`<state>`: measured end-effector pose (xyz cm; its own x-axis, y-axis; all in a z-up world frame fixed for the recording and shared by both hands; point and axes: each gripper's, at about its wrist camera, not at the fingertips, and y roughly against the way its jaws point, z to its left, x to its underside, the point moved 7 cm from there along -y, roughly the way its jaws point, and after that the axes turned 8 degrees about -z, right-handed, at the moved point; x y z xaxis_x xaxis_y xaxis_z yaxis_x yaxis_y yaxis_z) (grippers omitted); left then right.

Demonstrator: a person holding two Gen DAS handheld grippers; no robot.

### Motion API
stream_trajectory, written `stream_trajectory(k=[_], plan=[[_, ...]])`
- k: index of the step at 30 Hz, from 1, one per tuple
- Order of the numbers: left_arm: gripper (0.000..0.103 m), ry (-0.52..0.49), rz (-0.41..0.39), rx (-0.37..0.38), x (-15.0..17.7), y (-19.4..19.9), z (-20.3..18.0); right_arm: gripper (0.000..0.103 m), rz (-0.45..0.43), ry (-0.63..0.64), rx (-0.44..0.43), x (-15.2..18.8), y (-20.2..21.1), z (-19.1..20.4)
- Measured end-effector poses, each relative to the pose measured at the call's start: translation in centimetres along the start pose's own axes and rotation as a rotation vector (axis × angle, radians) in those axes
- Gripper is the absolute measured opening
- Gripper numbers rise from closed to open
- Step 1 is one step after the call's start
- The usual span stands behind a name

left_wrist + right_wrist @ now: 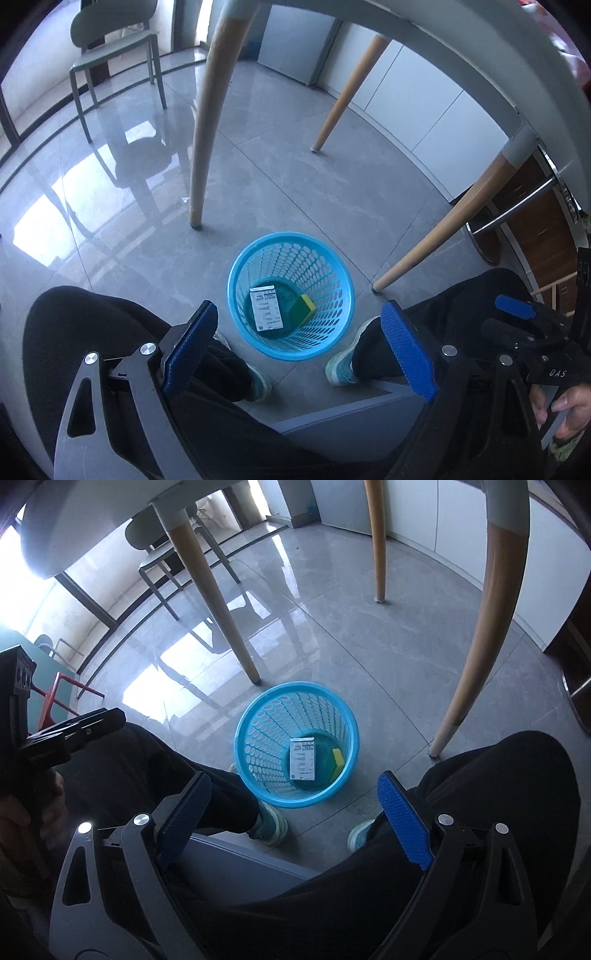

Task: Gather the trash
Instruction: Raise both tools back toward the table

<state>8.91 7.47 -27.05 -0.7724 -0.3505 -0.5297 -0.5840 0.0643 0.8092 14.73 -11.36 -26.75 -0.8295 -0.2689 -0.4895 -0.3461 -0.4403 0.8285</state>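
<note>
Left gripper (299,347): jaws apart, empty. Blue basket (258,347) on the floor between the feet; white carton (266,310) and yellow-green sponge (303,308) lie inside. Right gripper (295,819): apart, empty. Drop looks done; next, find more trash.

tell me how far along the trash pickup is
Done: a white box and a yellow-green sponge lie at the bottom of the blue basket. In hand: nothing; the left claw and right claw are both open and empty above it. Left: no other trash shows on the floor here.
</note>
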Motion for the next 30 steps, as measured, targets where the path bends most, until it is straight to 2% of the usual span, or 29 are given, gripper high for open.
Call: stream_trajectory(k=[7, 12, 16, 25, 30], plan=[[0.088, -0.117, -0.1, -0.006, -1.2, 4.9, -1.8, 0.087, -0.111, 0.08, -0.003, -1.0, 5.7, 1.7], [0.088, -0.092, -0.145, 0.044, -2.4, 7.3, -2.3, 0.088, -0.202, 0.103, -0.008, -2.6, 9.8, 2.4], [0.088, -0.16, -0.225, -0.001, -3.7, 9.3, -3.2, 0.09, -0.273, 0.117, -0.019, -4.1, 12.8, 3.3], [0.088, -0.187, -0.341, 0.029, -6.7, 13.4, -5.1, 0.09, -0.435, 0.129, -0.035, -8.4, 19.2, 4.4], [0.088, -0.21, -0.398, 0.045, -9.3, 15.0, -6.9, 0.091, -0.508, 0.129, -0.022, -11.4, 21.4, 4.3]])
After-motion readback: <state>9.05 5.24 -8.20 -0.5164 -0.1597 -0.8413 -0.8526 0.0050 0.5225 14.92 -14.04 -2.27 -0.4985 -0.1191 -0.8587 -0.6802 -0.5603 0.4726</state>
